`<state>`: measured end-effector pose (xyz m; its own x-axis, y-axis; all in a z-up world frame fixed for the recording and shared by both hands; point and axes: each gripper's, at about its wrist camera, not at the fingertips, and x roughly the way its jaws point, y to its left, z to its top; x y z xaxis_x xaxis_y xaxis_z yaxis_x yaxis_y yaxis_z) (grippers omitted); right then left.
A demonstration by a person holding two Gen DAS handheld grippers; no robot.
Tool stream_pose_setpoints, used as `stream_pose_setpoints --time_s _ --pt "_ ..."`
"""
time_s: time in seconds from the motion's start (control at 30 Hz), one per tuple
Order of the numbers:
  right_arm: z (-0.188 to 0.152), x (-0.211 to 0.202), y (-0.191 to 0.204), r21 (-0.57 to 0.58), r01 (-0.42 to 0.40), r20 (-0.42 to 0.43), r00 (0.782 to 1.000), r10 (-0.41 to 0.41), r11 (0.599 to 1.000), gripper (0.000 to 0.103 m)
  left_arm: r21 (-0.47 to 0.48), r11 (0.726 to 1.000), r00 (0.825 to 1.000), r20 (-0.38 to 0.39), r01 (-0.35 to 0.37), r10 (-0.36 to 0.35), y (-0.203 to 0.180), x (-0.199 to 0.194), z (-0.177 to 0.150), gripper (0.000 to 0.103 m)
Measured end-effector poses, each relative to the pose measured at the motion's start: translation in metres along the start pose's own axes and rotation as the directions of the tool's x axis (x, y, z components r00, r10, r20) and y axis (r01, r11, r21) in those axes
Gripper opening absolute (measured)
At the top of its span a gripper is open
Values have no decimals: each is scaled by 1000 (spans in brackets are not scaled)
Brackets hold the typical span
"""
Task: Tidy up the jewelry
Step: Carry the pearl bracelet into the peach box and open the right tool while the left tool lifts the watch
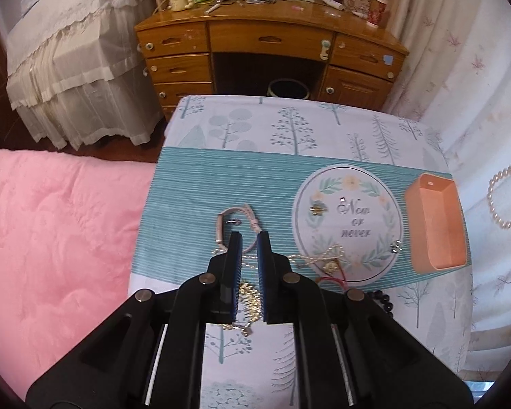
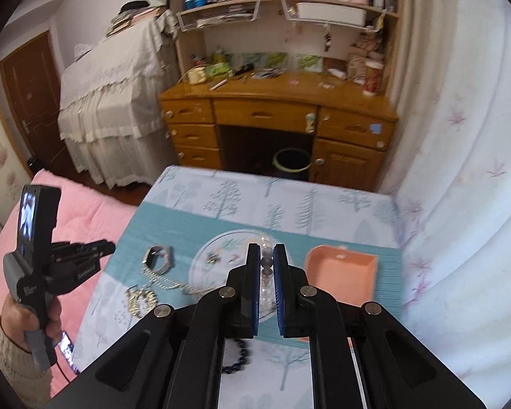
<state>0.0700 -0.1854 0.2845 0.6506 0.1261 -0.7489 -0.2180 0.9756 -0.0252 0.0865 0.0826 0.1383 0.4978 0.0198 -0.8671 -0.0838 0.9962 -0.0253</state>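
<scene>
My left gripper (image 1: 248, 235) is shut with nothing between its blue pads, held above the table; the right wrist view shows it (image 2: 107, 247) in a person's hand at the left. My right gripper (image 2: 265, 247) is shut on a pearl bracelet (image 2: 266, 269), which hangs in the air at the right edge of the left wrist view (image 1: 509, 197). On the teal mat lie a pink bangle (image 1: 235, 225), a pearl and gold chain (image 1: 323, 255), a gold leafy piece (image 2: 141, 301) and a dark bead bracelet (image 2: 242, 358). An orange box (image 2: 340, 272) stands open beside a round plate (image 1: 347, 204) with small earrings.
A tree-print cloth covers the table (image 1: 289, 126). A pink quilt (image 1: 58, 231) lies to the left and a white curtain (image 2: 460, 204) hangs to the right. Beyond the table stands a cluttered wooden desk (image 1: 269, 37) with a bin (image 2: 291, 163) under it.
</scene>
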Motion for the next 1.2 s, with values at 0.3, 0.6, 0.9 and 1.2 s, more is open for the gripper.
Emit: stream_pose_setpoints --time_s 0.3,0.6,0.9,1.2 --pt "-27 47 -81 59 64 -149 987 -54 996 8 48 999 995 -95 20 -16 -57 67 12 7" --pt "-70 125 -123 57 79 -329 943 -56 995 8 48 998 983 -181 38 -29 -73 131 12 7" --pt "-75 171 -118 59 82 -382 922 -54 995 35 -28 999 971 -236 25 -31 -15 148 6 7" --pt "-47 198 -49 21 -56 -329 943 60 998 39 -151 988 970 -236 27 -63 36 162 6 7"
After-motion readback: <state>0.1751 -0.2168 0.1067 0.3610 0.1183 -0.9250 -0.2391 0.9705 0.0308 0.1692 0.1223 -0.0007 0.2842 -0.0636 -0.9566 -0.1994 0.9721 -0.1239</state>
